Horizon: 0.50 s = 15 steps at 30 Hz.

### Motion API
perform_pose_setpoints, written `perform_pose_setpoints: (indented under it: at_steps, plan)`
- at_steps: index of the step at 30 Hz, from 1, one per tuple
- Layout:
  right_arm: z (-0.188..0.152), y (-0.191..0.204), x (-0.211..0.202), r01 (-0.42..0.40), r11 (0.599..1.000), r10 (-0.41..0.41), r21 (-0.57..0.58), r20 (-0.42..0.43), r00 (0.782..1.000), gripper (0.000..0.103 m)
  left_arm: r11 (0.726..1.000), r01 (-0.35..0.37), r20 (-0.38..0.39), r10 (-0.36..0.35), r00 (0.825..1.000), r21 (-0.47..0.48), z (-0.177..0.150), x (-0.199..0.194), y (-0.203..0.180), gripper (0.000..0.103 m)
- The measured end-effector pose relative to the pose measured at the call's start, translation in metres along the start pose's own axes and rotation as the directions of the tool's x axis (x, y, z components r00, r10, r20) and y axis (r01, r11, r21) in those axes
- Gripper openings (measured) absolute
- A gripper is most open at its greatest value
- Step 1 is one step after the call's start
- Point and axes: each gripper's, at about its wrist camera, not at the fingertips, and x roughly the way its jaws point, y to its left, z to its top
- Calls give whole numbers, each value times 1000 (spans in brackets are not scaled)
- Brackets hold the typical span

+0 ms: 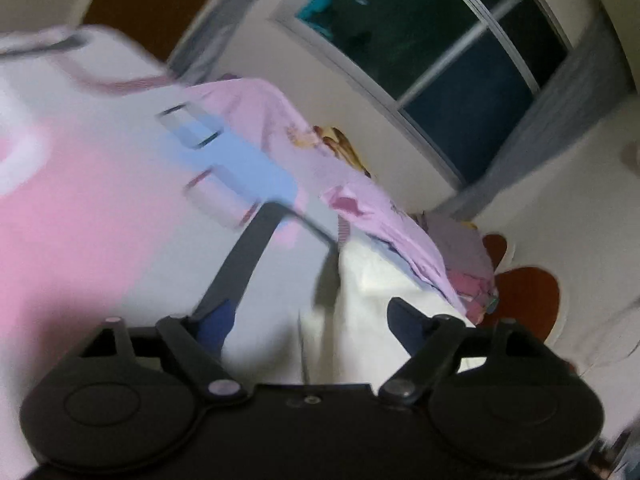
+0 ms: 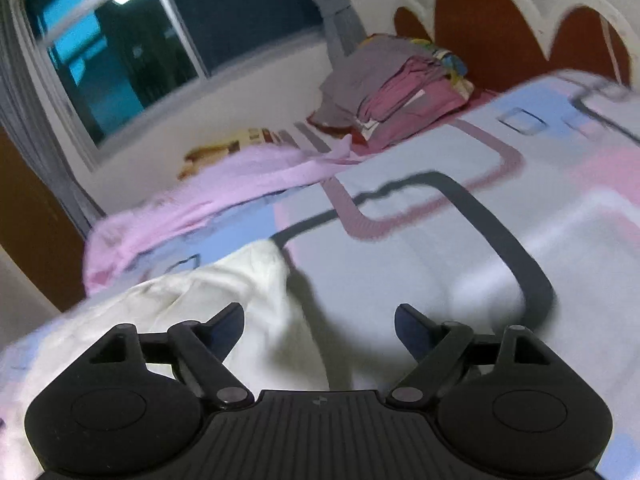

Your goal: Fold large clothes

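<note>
Both tools, left tool (image 1: 310, 316) and right tool (image 2: 319, 320), are held spread and empty above the cream garment (image 2: 224, 292), laid on the bed (image 2: 440, 240) for folding

From my seat both grippers look like matt black plastic: the left gripper (image 1: 312, 316) smooth-faced, the right gripper (image 2: 320, 320) finely ribbed on its deck. The cream garment (image 2: 224, 300) is soft, crumpled cloth. The bedsheet (image 2: 440, 264) is smooth printed fabric (blurred in both views). The pink garment (image 2: 224, 184) looks thin and matt. The headboard (image 2: 492, 28) reads as brown wood. The window (image 2: 140, 44) is glossy glass.
</note>
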Motion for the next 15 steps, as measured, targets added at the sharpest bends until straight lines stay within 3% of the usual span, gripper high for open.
perform_pose_setpoints:
  at_steps: [2,6,8,9,11,13,15]
  plan:
    - [-24,-20,-20,-29,989,33,142,-22,999,70,998,-7,-1,7,1000,-67,-30,-26,7,77]
    - [-74,-44,-41,-99,906,117,411,-20,993,70,985,2,-24,-7,1000,-171,-84,-45,0,76]
    - [-87,-41,-44,-143,880,172,454,-23,985,70,977,54,-26,-60,998,-206,-106,-42,-9,86]
    - [-92,-32,-41,-152,881,190,449,-40,981,70,980,40,-38,-48,998,-194,-112,-37,-16,87]
    - [-93,-20,-33,-168,882,213,440,-55,976,70,984,28,-54,-38,998,-175,-114,-23,-23,84]
    - [-93,-15,-23,-146,876,198,459,-68,978,70,975,29,-53,-41,998,-222,-110,-9,-21,70]
    - [-89,-14,-15,-95,881,150,464,-83,985,69,971,13,-61,-29,998,-240,-105,0,-16,66]
